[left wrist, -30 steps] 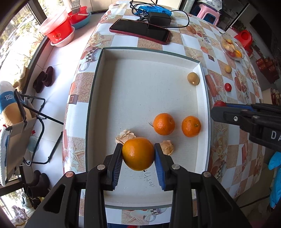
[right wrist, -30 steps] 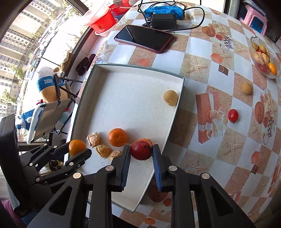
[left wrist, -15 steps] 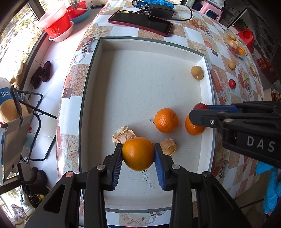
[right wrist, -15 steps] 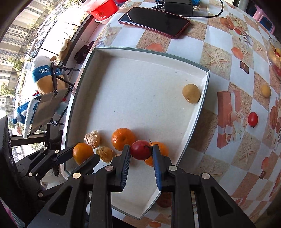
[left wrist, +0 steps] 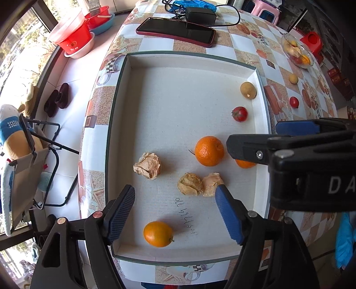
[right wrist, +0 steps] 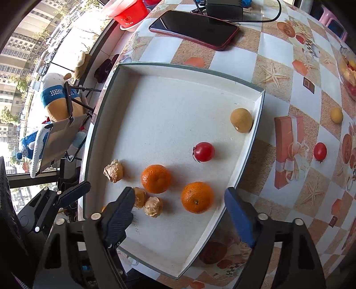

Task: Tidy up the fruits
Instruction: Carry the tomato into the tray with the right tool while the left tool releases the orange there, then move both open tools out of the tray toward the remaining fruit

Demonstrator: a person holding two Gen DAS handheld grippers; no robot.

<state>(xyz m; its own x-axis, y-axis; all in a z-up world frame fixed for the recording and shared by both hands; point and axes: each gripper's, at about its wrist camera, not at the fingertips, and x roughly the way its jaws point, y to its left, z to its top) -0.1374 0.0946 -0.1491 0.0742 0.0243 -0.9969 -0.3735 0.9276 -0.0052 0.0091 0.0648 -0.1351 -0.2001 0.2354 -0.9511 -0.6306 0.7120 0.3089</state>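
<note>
A white tray (left wrist: 124, 106) holds the fruit. My left gripper (left wrist: 175, 213) is open and empty above the tray's near end. An orange (left wrist: 158, 233) lies just below it on the tray floor. My right gripper (right wrist: 180, 213) is open and empty over the tray's near right corner. A red tomato (right wrist: 203, 151) lies free ahead of it, with two oranges (right wrist: 156, 178) (right wrist: 197, 197) nearer. Three papery husked fruits (left wrist: 147, 165) (left wrist: 190, 184) (left wrist: 211, 184) and a tan round fruit (left wrist: 248, 89) also lie in the tray.
On the patterned table beyond the tray lie a dark phone (left wrist: 175, 31) and a black charger with cable (left wrist: 200, 16). To the right are a loose yellow fruit (right wrist: 336, 115), a red tomato (right wrist: 320, 151) and a glass fruit bowl (left wrist: 297, 52). Red basins (left wrist: 71, 36) stand far left.
Both grippers have opened. The left one let go of its orange, which now lies in the tray. The right one let go of the red tomato, now lying farther in the tray.
</note>
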